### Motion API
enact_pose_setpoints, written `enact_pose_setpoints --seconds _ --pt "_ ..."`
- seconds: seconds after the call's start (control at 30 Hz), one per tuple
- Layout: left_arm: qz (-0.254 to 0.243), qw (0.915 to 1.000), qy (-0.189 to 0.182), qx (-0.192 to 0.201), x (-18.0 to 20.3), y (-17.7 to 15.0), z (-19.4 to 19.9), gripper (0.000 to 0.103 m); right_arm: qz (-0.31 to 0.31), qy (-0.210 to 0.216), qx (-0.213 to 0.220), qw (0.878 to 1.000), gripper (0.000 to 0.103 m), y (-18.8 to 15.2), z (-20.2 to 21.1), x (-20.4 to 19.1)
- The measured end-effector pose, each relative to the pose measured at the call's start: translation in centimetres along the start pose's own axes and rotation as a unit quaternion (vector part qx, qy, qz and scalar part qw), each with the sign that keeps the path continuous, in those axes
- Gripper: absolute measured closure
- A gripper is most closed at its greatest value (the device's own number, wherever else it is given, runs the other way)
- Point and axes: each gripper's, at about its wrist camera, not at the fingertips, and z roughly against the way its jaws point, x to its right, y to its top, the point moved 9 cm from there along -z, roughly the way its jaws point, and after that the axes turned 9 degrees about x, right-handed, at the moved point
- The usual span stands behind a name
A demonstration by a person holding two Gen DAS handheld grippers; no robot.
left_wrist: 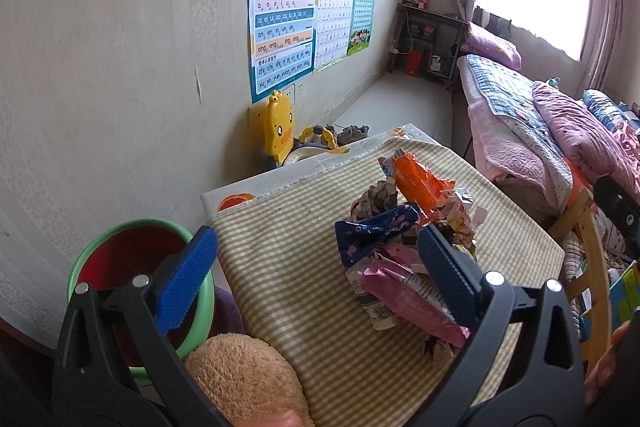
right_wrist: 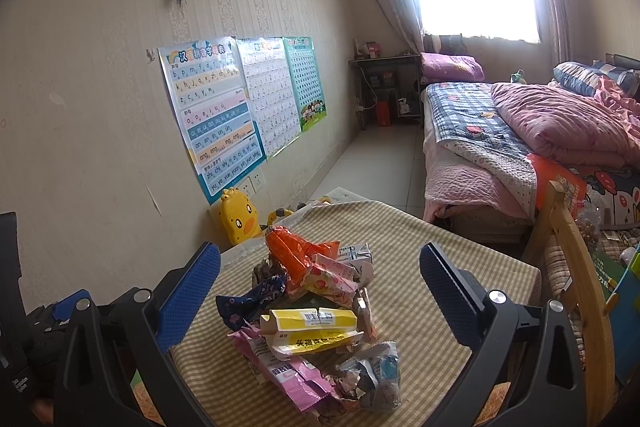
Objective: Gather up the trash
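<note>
A pile of trash wrappers lies on a table with a checked cloth: an orange wrapper, a dark blue one, a pink one. My left gripper is open and empty, its right finger beside the pile. A green bin with a red liner stands left of the table. In the right wrist view the pile includes a yellow box. My right gripper is open and empty, above the pile.
A tan plush thing lies at the table's near left corner. A yellow duck toy stands by the wall. A wooden chair and a bed are to the right. Posters hang on the wall.
</note>
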Motion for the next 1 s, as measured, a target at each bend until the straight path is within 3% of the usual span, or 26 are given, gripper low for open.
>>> enact_pose_setpoints --seconds 0.27,0.43,0.57,0.67,0.8,1.0 --pt "0.005 1.0 -0.003 0.005 0.1 0.0 -0.1 0.005 -0.001 -0.005 -0.005 1.0 0.007 -0.5 -0.4 0.4" --pt "0.001 0.9998 0.016 0.007 -0.4 -0.3 -0.8 0.005 0.001 -0.007 -0.015 1.0 0.007 -1.1 -1.1 0.7" --pt "-0.009 0.9999 0.008 0.004 -0.2 -1.0 -1.6 0.005 0.004 -0.025 -0.027 0.999 0.007 -1.6 -2.1 2.4" --pt "-0.02 0.9991 -0.006 -0.038 0.7 -2.7 -3.0 0.005 -0.013 -0.043 -0.047 0.998 0.007 -2.6 -3.1 4.7" --pt "0.003 0.9931 -0.043 -0.109 2.8 -5.7 -4.6 0.005 -0.029 -0.059 -0.071 0.995 0.007 -3.9 -4.1 7.1" --pt "0.033 0.974 -0.12 -0.189 8.7 -9.8 -6.7 0.005 -0.057 -0.07 -0.087 0.992 0.007 -5.1 -4.8 9.6"
